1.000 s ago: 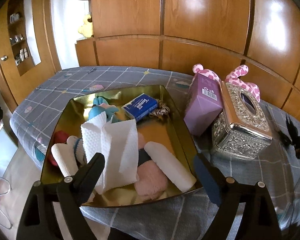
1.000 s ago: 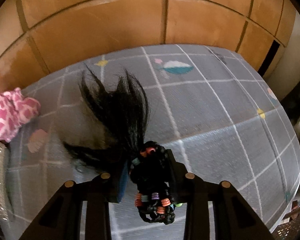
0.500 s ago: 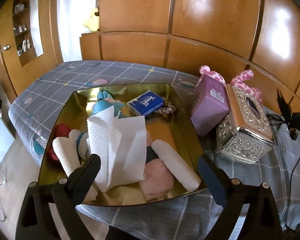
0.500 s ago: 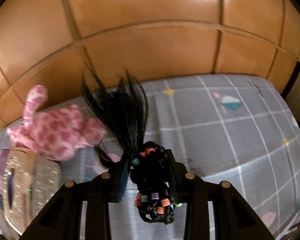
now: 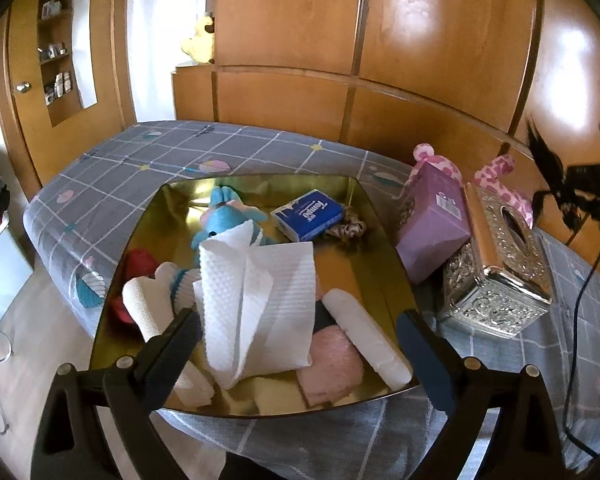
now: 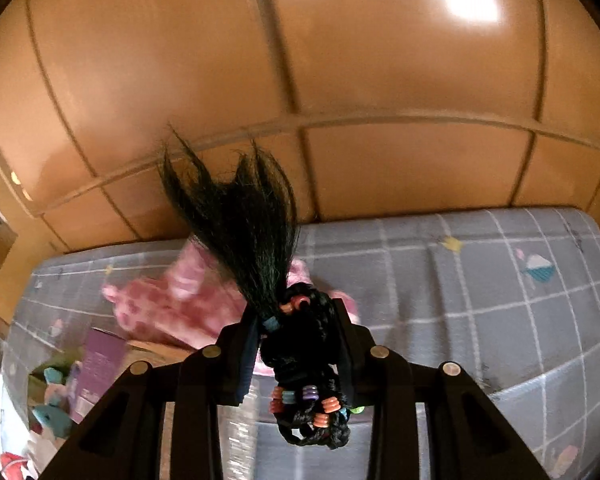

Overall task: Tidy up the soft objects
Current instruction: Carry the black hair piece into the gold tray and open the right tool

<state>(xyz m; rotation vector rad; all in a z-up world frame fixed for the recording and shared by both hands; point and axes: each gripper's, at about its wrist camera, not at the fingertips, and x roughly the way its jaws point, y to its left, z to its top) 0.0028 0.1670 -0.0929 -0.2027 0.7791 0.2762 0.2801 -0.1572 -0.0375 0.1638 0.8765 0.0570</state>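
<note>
A gold tray (image 5: 388, 248) on the grey checked bed holds soft things: a white paper towel (image 5: 256, 300), a blue plush (image 5: 228, 220), a blue tissue pack (image 5: 308, 214), a white roll (image 5: 364, 338) and a pink cloth (image 5: 332, 368). My left gripper (image 5: 300, 344) hangs open over the tray's near end with nothing between its fingers. My right gripper (image 6: 296, 344) is shut on a black hair bundle with coloured beads (image 6: 296, 340), carried in the air; that bundle (image 5: 568, 188) shows at the right edge of the left wrist view.
A purple box (image 5: 432, 224) and an ornate silver tissue box (image 5: 500, 264) stand right of the tray, with a pink spotted plush (image 5: 500, 184) behind them. Wooden wardrobe panels (image 5: 340, 60) rise behind the bed. A black cable (image 5: 576, 340) hangs at the right.
My right gripper has risen and swung left with the hair bundle, bringing the pink plush, boxes and tray into its view. My left gripper has drifted slightly over the tray, its jaws a little wider.
</note>
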